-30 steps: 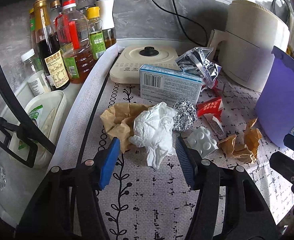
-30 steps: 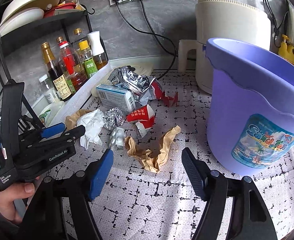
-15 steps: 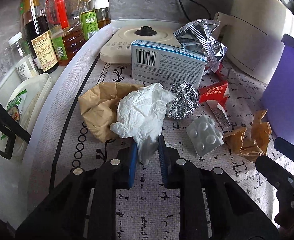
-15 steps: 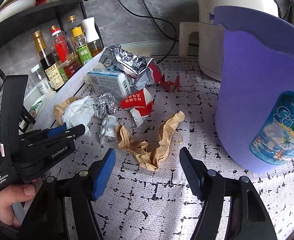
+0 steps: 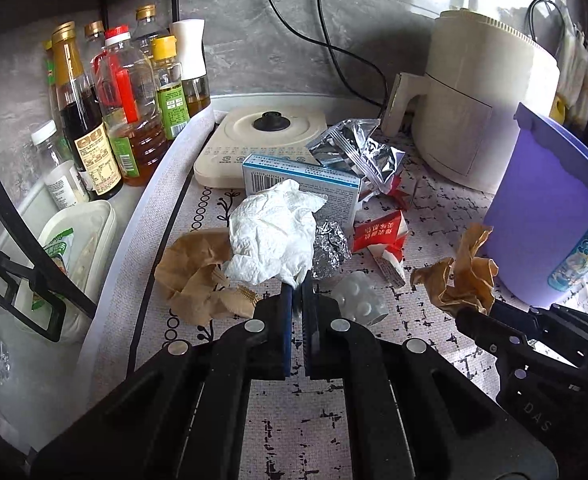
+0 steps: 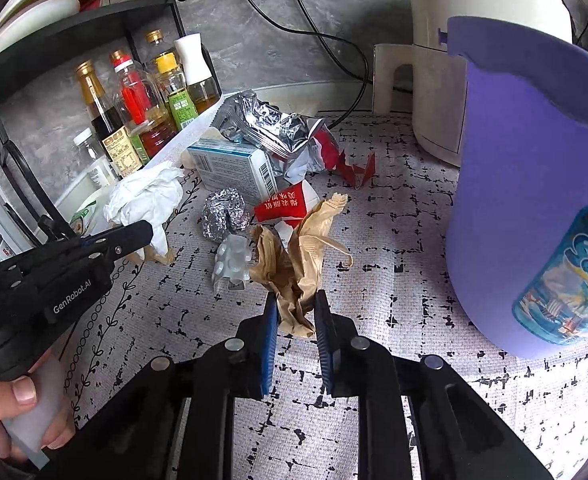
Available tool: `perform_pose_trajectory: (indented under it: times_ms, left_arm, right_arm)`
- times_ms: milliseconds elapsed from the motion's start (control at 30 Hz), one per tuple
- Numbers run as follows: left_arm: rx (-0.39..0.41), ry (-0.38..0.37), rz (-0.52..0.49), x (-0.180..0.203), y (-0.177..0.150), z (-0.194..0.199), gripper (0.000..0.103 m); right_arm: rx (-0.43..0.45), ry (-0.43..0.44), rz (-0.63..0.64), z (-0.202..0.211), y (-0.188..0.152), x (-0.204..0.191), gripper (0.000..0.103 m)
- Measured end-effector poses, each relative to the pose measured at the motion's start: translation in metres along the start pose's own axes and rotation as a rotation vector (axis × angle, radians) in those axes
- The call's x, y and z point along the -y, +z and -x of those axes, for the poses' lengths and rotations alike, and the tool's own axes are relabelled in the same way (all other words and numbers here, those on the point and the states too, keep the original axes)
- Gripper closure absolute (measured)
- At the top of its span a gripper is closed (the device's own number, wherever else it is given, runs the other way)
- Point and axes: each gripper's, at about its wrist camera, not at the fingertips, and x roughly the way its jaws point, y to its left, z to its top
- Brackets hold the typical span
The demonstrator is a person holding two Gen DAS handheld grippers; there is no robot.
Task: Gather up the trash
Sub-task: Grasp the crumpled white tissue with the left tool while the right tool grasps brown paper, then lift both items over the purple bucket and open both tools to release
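My left gripper is shut on a crumpled white tissue and holds it lifted above the mat; the tissue also shows in the right wrist view. My right gripper is shut on a crumpled brown paper, also seen in the left wrist view, raised off the mat. A purple bucket stands at the right. On the mat lie a foil ball, a blister pack, a red carton, a blue-white box, a silver foil bag and another brown paper.
Bottles stand on a rack at the left beside a white tub. A cream air fryer and a flat cream appliance stand at the back, with cables running to wall sockets.
My left gripper closed on the white tissue and lifted it. My right gripper moved in, closed on the brown paper and raised it.
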Motion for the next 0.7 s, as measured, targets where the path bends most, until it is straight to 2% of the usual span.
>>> perform_pose_trajectory:
  times_ms: [500, 700]
  left_arm:
    - [0.216, -0.034, -0.017, 0.018, 0.053, 0.065, 0.098]
    - [0.258, -0.053, -0.027, 0.026, 0.066, 0.078, 0.098]
  right_arm:
    - [0.246, 0.007, 0.011, 0.088, 0.048, -0.006, 0.084]
    - [0.305, -0.011, 0.005, 0.109, 0.056, -0.006, 0.084]
